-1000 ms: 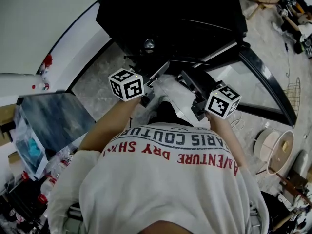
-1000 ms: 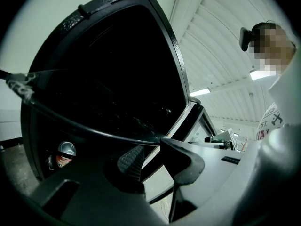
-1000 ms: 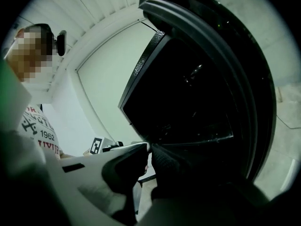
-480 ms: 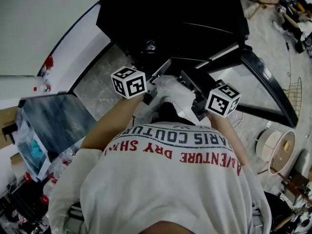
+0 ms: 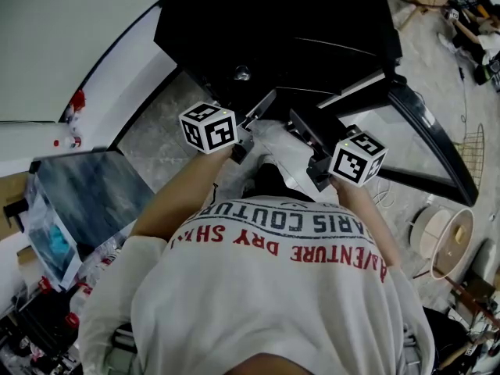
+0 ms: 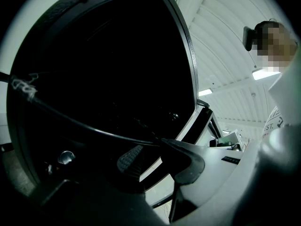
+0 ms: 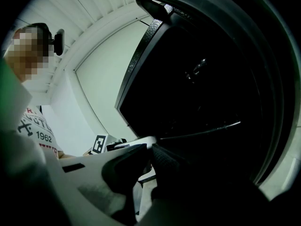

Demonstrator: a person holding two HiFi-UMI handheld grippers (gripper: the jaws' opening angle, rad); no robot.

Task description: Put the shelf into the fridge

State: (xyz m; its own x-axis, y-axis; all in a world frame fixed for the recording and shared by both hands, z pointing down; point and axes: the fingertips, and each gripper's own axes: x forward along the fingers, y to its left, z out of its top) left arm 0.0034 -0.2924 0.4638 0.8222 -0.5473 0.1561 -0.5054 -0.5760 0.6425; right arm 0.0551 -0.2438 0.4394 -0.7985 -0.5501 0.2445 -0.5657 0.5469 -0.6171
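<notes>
L gripper (image 6: 151,147) & R gripper (image 7: 148,157) are held close in front of the chest. Both sets of fingers are pinched narrow on the shelf (image 5: 283,153), with L fingers (image 6: 128,159) on its left edge and R fingers (image 7: 123,169) on its right. Shelf is carried between the two grips, its thin edge running fwd out of each. Just beyond the fingertips the black fridge (image 5: 273,30) is seen, cavity open & dark. How far in the shelf is can't be told. Fridge door (image 5: 426,143) is swung open, right of the R fingers.
</notes>
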